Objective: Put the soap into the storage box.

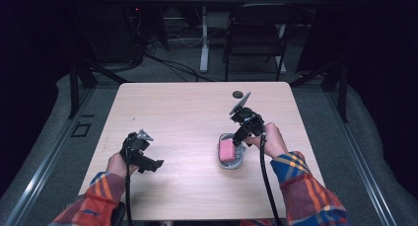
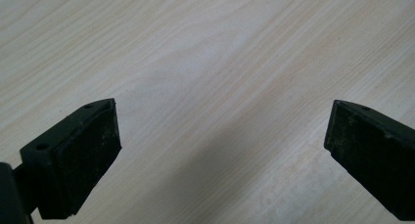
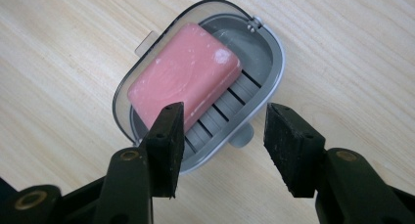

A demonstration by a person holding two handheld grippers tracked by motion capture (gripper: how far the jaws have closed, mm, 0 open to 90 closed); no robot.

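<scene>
Over the soap dish (image 3: 266, 62) our right gripper (image 3: 222, 141) tilts toward seven o'clock, jaws part-open; left gripper (image 2: 222, 136) wide, empty.

Dark-curtained lab: bare table (image 1: 187, 112), folding chair (image 1: 256, 33), cables (image 1: 172, 63)

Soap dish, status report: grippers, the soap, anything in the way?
Left gripper open over bare table. Right gripper open, jaws just above soap dish. Pink soap in dish, ungripped. Nothing blocking.

Bare table (image 1: 187, 117) spreads left, far and near; the soap dish (image 1: 230, 152) at right-centre is the lone obstacle.
</scene>
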